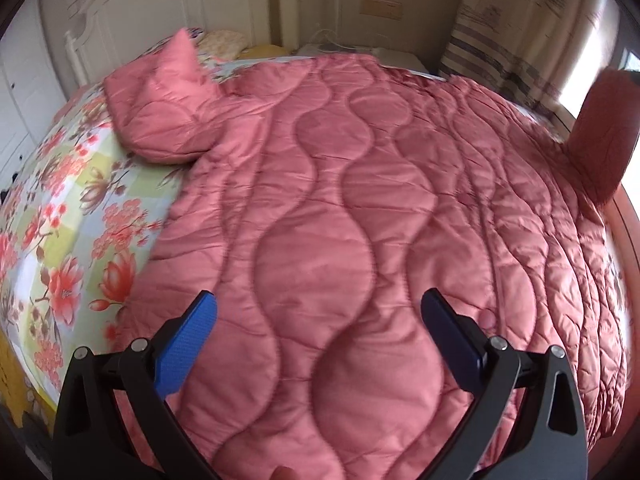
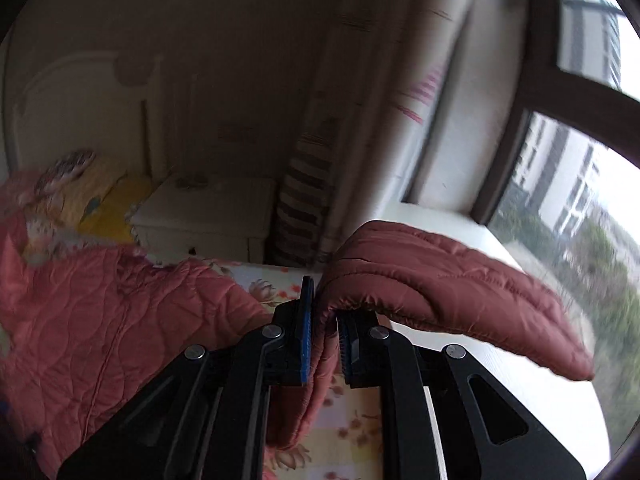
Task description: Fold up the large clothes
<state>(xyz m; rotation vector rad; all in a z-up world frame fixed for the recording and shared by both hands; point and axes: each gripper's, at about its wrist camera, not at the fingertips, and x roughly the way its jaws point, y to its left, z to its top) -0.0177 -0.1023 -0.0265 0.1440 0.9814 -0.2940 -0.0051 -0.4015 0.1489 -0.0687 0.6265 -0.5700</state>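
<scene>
A large pink quilted coat (image 1: 360, 208) lies spread flat on a floral bedsheet (image 1: 68, 240), its hood (image 1: 160, 112) at the far left. My left gripper (image 1: 318, 312) hovers open over the coat's near part, with nothing between its blue pads. In the right wrist view my right gripper (image 2: 324, 320) is shut on the coat's sleeve (image 2: 440, 280), which is lifted off the bed and droops over to the right. That raised sleeve (image 1: 600, 136) also shows blurred at the right edge of the left wrist view.
A white headboard (image 1: 140, 8) and pillows (image 1: 224, 42) stand at the bed's far end. A white nightstand (image 2: 204, 216) and a striped curtain (image 2: 304, 200) are beyond the bed. A window (image 2: 560, 208) and its white sill (image 2: 460, 232) run along the right side.
</scene>
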